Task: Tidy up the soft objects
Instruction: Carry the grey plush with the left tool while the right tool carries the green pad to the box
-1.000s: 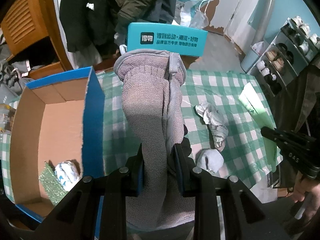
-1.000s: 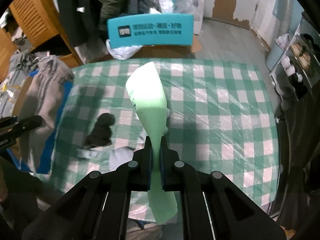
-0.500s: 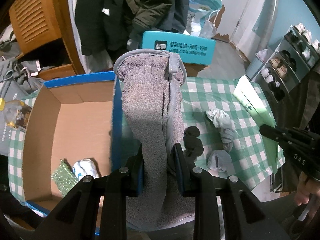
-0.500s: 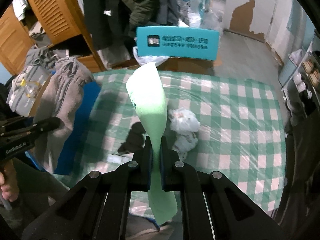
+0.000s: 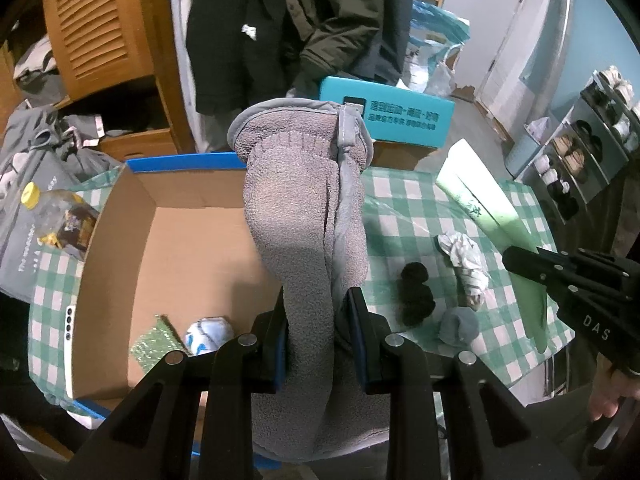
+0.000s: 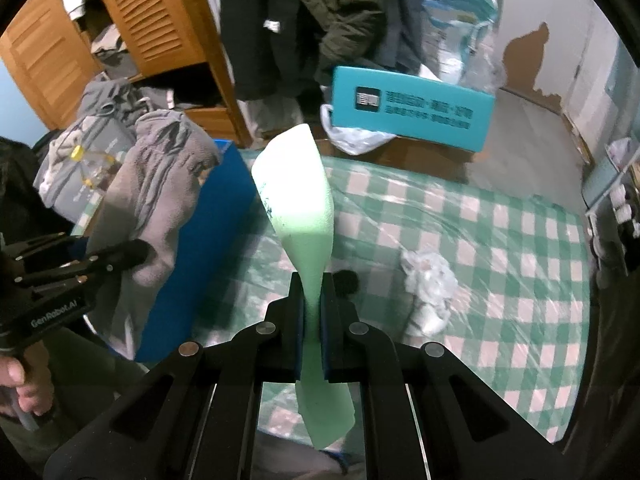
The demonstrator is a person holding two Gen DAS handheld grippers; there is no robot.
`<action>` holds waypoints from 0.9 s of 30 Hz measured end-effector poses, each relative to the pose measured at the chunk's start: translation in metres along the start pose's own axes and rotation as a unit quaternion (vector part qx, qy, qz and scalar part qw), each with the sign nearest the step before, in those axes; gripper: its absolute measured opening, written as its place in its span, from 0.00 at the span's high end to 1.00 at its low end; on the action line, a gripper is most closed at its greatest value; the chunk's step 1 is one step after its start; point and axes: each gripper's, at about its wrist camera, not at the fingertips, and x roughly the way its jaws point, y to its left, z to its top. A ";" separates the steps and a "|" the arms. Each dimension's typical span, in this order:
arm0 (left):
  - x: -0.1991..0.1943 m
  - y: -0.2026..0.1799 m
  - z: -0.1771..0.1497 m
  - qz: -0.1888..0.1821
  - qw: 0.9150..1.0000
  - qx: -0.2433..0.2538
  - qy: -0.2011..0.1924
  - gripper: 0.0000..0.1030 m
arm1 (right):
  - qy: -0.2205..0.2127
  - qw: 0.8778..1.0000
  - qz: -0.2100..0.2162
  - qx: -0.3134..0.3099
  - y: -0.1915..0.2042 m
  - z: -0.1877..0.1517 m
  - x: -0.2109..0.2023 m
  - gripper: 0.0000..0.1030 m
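Checked table (image 6: 500,240), left gripper (image 5: 318,312) angled down, clamping grey fleece (image 5: 304,208)

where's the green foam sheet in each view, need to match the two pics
Left wrist view: the green foam sheet runs down the right side, over the checked cloth, pinched by the right gripper.
Right wrist view: the green foam sheet stands centre frame, rising from the right gripper, its tail hanging below.
Shared landmark: the teal box with dark lettering beyond the table's far edge.
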 end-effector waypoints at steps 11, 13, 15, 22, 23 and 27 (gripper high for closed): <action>-0.011 0.035 -0.004 0.010 1.000 -0.025 -0.011 0.74 | 0.001 0.999 0.023 -0.032 0.047 0.020 0.012 0.94; -0.012 0.041 -0.005 0.011 0.999 -0.029 -0.012 0.74 | 0.001 0.999 0.027 -0.037 0.055 0.024 0.014 0.94; -0.014 0.048 -0.006 0.013 0.999 -0.034 -0.014 0.74 | 0.002 0.999 0.030 -0.043 0.063 0.027 0.017 0.94; -0.017 0.071 -0.009 0.018 0.998 -0.051 -0.017 0.74 | 0.008 0.997 0.044 -0.059 0.090 0.037 0.027 0.94; -0.017 0.074 -0.010 0.018 0.998 -0.053 -0.017 0.74 | 0.008 0.997 0.045 -0.060 0.093 0.038 0.028 0.94; -0.016 0.086 -0.012 0.023 0.998 -0.062 -0.016 0.74 | 0.011 0.996 0.052 -0.065 0.108 0.043 0.036 0.94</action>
